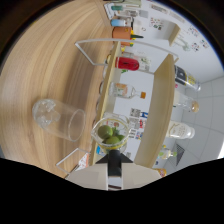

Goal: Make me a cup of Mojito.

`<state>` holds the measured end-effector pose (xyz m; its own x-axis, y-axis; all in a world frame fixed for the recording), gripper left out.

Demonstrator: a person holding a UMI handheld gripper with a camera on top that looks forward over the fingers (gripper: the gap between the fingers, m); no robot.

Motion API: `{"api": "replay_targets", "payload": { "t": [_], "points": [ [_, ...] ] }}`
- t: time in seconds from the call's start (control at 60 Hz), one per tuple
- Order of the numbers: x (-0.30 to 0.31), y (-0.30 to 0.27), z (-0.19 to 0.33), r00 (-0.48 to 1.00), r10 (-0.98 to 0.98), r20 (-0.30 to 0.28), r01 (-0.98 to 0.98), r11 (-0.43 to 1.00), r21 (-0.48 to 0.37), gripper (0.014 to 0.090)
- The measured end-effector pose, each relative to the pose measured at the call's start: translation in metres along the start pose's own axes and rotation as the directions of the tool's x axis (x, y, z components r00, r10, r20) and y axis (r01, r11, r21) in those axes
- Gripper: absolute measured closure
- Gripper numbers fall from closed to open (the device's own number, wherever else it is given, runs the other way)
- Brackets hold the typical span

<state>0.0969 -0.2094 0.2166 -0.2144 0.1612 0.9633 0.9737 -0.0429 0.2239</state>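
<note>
A clear glass tumbler (56, 119) stands on the wooden table (50, 60), with pale lumps like ice at its bottom. Beside it, against the shelf, a small clear container (111, 134) holds several green limes. My gripper (114, 159) is just short of the lime container, its black fingertips (120, 162) pressed together with nothing seen between them. The tumbler is off to one side of the fingers, apart from them.
A wooden shelf unit (162, 100) with a white wire frame runs beyond the limes. It carries a red-labelled bottle (128, 63), a clear bottle (123, 91), an orange cup (121, 32) and more bottles (181, 131) on its far side. A white tiled wall (200, 115) lies behind.
</note>
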Motion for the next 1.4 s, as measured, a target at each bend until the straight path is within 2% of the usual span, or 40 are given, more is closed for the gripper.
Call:
{"api": "replay_targets", "payload": {
  "t": [0.15,0.283,0.433,0.567,0.733,0.85,0.967,1.083,1.3,1.4],
  "points": [
    [0.002,0.002,-0.007,0.992,0.126,0.019,-0.126,0.992,-0.005,0.0896],
    [0.025,0.015,-0.017,0.899,0.438,0.004,-0.438,0.899,-0.028,0.0896],
    [0.043,0.038,-0.034,0.601,0.799,0.017,-0.797,0.602,-0.048,0.0895],
    [0.017,0.072,-0.039,0.281,0.959,0.038,-0.951,0.284,-0.120,0.0895],
    [-0.069,0.105,-0.034,-0.030,0.998,0.048,-0.952,-0.014,-0.307,0.0895],
    [-0.135,0.115,-0.030,-0.146,0.988,0.056,-0.893,-0.108,-0.436,0.0895],
    [-0.182,0.123,-0.024,-0.208,0.977,0.048,-0.842,-0.154,-0.516,0.0896],
    [-0.219,0.124,-0.017,-0.273,0.961,0.042,-0.800,-0.202,-0.565,0.0896],
    [-0.256,0.119,-0.018,-0.312,0.948,0.054,-0.743,-0.208,-0.636,0.0893],
    [-0.257,0.119,-0.018,-0.310,0.949,0.063,-0.750,-0.203,-0.629,0.0887]
  ]
}}
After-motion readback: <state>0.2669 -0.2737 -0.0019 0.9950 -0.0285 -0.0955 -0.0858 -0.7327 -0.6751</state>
